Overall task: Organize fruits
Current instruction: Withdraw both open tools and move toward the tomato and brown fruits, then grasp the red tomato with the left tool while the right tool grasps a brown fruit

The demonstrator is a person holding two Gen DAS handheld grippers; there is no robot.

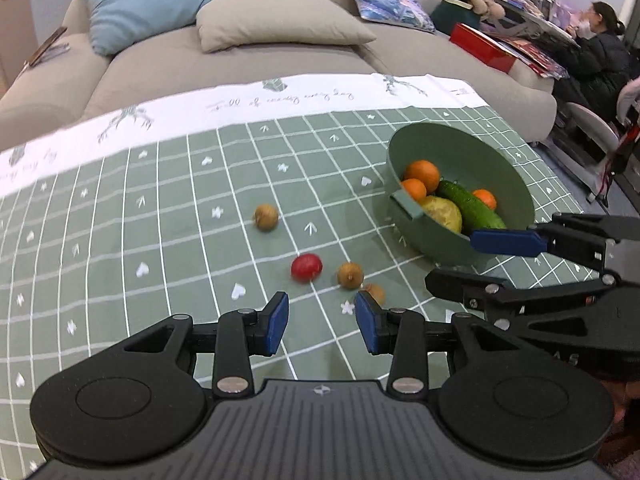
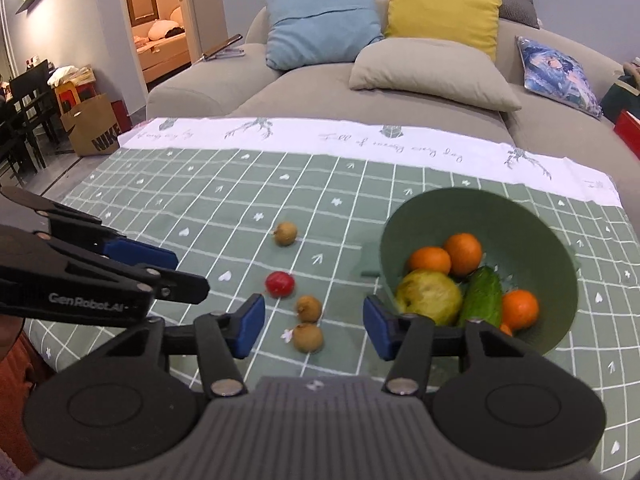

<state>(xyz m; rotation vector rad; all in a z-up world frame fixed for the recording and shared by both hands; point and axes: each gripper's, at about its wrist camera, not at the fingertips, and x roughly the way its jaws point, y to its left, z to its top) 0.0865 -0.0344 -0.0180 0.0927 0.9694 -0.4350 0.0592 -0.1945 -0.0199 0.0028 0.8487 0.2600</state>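
A green bowl point(image 1: 516, 184) point(image 2: 532, 216) holds three oranges point(image 1: 422, 174), a cucumber point(image 1: 472, 204) and a yellow-green fruit point(image 2: 428, 294). On the green checked cloth lie a red tomato point(image 1: 306, 267) point(image 2: 279, 283) and three small brown fruits point(image 1: 266, 217) point(image 1: 350, 275) point(image 2: 308, 337). My left gripper point(image 1: 322, 322) is open and empty just short of the tomato. My right gripper point(image 2: 314, 326) is open and empty with the nearest brown fruit between its fingers, apart from both pads. Its fingers point(image 1: 506, 241) reach the bowl's near rim in the left wrist view.
The table with the cloth point(image 1: 160, 208) stands against a grey sofa point(image 2: 320, 92) with several cushions. A person point(image 1: 600, 48) sits at the far right. A paper bag point(image 2: 94, 128) and chairs stand at the left.
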